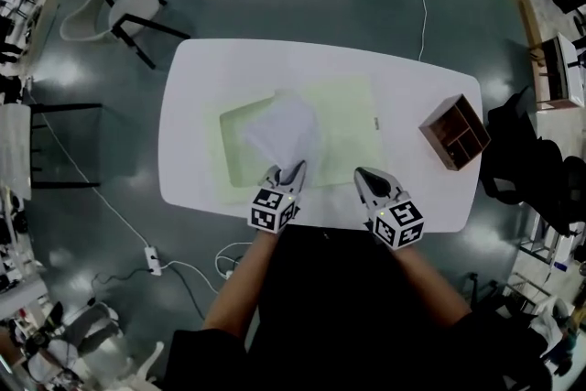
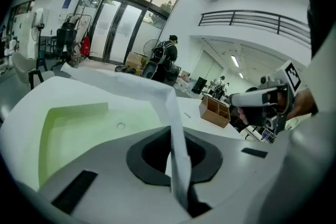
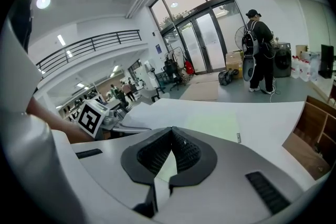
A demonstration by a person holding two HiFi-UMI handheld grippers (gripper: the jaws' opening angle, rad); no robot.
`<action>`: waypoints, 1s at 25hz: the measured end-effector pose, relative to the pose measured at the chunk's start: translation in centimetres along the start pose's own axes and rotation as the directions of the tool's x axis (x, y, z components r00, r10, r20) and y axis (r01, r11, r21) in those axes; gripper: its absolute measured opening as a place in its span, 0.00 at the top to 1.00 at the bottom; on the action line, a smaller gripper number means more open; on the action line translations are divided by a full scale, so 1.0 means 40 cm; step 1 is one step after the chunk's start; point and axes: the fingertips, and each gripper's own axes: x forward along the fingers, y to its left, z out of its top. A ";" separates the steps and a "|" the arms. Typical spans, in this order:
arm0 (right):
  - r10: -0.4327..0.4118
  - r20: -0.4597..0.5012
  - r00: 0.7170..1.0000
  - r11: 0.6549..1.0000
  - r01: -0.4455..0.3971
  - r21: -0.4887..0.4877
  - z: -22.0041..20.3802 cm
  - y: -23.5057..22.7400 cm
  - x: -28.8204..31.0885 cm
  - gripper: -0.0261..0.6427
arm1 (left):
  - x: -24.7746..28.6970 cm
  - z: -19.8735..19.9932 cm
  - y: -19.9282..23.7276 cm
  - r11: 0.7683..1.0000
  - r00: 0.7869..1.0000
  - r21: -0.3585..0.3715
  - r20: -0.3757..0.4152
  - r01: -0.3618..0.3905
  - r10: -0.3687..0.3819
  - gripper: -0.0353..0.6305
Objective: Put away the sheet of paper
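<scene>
The white tabletop (image 1: 201,87) fills the middle of the head view. A pale green folder (image 1: 352,119) lies on it, spread flat over its centre. The paper (image 1: 284,128) is lifted above the folder's left half, hanging from one corner with its far end fanned out toward the tabletop's middle. A wooden box (image 1: 455,133) with compartments stands near the tabletop's right end, well apart from the folder. The left tongs (image 1: 291,171) are clamped on the paper's near corner, the sheet running up between the pads. The right tongs (image 1: 364,176) hover just beside them over the near edge, pressed together with nothing between.
</scene>
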 end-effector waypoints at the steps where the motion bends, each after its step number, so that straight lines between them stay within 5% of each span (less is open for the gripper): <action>1: -0.007 -0.007 1.000 1.000 0.007 0.003 -0.005 0.000 0.004 0.96 | 0.009 -0.005 0.006 1.000 1.000 -0.013 -0.007 0.009 -0.009 0.94; 17: -0.078 -0.080 0.994 0.996 0.081 0.035 -0.038 -0.019 0.074 0.96 | 0.141 -0.055 0.062 0.976 0.988 -0.186 -0.082 0.115 -0.132 0.94; 25: -0.074 -0.100 0.992 0.996 0.077 0.035 -0.029 -0.002 0.124 0.96 | 0.151 -0.085 0.125 0.954 0.980 -0.283 -0.137 0.097 -0.140 0.94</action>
